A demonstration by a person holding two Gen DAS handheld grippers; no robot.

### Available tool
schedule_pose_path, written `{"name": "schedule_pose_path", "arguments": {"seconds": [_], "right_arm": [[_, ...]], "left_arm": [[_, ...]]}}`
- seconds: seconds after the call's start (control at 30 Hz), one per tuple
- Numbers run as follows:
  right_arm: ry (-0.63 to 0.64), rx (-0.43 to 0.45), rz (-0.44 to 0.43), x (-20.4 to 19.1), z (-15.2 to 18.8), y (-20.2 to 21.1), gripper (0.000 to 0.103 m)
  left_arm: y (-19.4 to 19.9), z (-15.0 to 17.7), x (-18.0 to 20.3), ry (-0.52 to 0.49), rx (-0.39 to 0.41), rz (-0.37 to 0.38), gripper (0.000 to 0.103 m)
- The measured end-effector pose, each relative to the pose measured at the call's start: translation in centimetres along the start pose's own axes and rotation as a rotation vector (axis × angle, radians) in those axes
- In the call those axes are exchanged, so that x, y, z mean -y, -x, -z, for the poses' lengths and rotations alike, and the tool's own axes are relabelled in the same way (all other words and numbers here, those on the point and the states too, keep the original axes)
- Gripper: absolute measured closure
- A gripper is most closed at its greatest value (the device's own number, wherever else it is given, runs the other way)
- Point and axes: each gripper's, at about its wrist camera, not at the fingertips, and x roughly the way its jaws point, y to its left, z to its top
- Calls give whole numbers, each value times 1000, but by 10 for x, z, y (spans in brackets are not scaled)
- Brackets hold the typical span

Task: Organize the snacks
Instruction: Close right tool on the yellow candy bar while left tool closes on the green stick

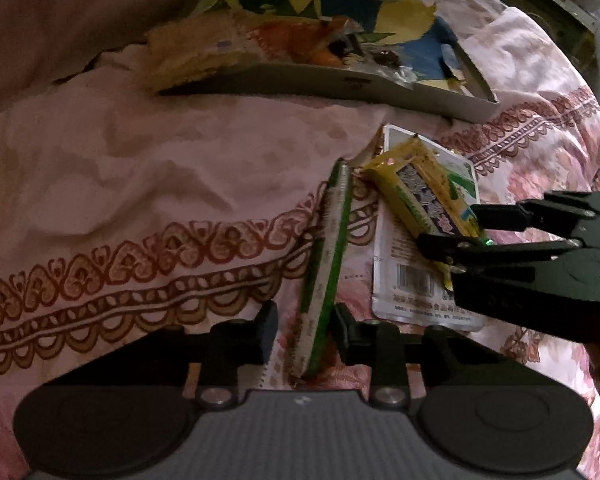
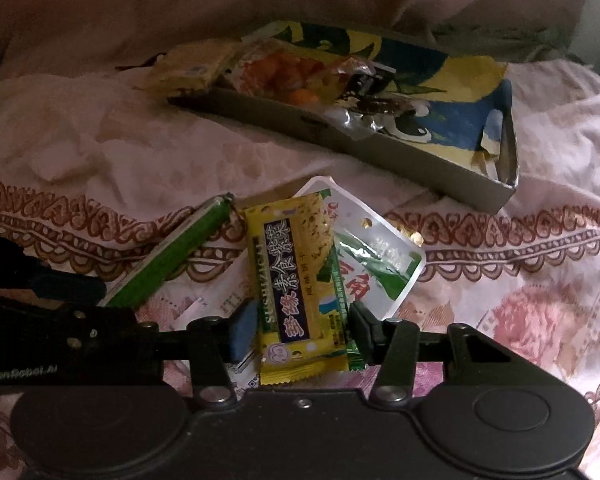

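Bedsheet (image 2: pixel 100 152) is carrying the snack box (image 2: pixel 380 152). Right gripper (image 2: pixel 300 320), jaws apart, is straddling the yellow packet (image 2: pixel 292 280) atop the white pouch (image 2: pixel 380 256); close squarely. Left gripper (image 1: pixel 302 324), likewise apart, is flanking the green packet (image 1: pixel 324 264).

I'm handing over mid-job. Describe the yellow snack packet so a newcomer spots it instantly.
Start at the shallow box of snacks on the patterned bedspread. In front of it lies a small pile: a white pouch and a long green stick pack. The yellow packet lies atop the pouch between the right claw fingers, the only one with a dark lettered band.
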Motion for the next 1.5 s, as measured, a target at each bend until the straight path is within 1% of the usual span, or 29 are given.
{"name": "schedule_pose_path", "arguments": {"seconds": [0.1,0.13,0.23,0.3,0.43,0.5,0.57,0.63,0.73,0.8,0.83,0.87,0.97,1.13,1.43,1.5], "right_arm": [[-6,1,-1,-1,0,-2,48],[-1,0,1,-2,0,-3,45],[24,-5,9,-7,1,-6,39],[15,-6,5,-6,1,-7,38],[-11,-2,8,-5,2,-6,39],[-12,-1,17,-8,4,-6,40],[-17,-11,21,-10,5,-5,39],[-32,-22,11,-10,7,-4,38],[-47,-23,1,-7,9,-4,38],[-54,-15,7,-7,9,-4,41],[-48,-7,12,-8,9,-4,49],[-41,3,21,-9,9,-2,49],[-58,22,36,-8,8,1,50],[-53,43,64,-8,8,9,51],[-83,59,70,-2,11,22,51],[-104,57,57,0,11,23,52]], "left_arm": [[-4,-1,5,-21,1,-13,68],[-5,-2,7,-34,0,-19,68],[-8,-1,17,-100,-4,-42,67],[-9,-1,19,-121,-5,-54,67],[-9,-3,17,-97,-20,-39,67],[-8,-3,14,-94,-29,-34,69],[-7,-2,13,-94,-34,-30,74],[-5,0,10,-87,-43,-17,80],[-5,0,9,-74,-48,-4,81],[-5,-1,7,-60,-47,4,82],[-4,-1,6,-50,-46,11,82],[-3,-2,4,-37,-46,22,82],[0,-2,-1,7,-53,58,83],[4,-2,-9,72,-60,125,84],[11,-1,-11,116,-69,203,85],[14,-1,-13,134,-69,219,85]]}}
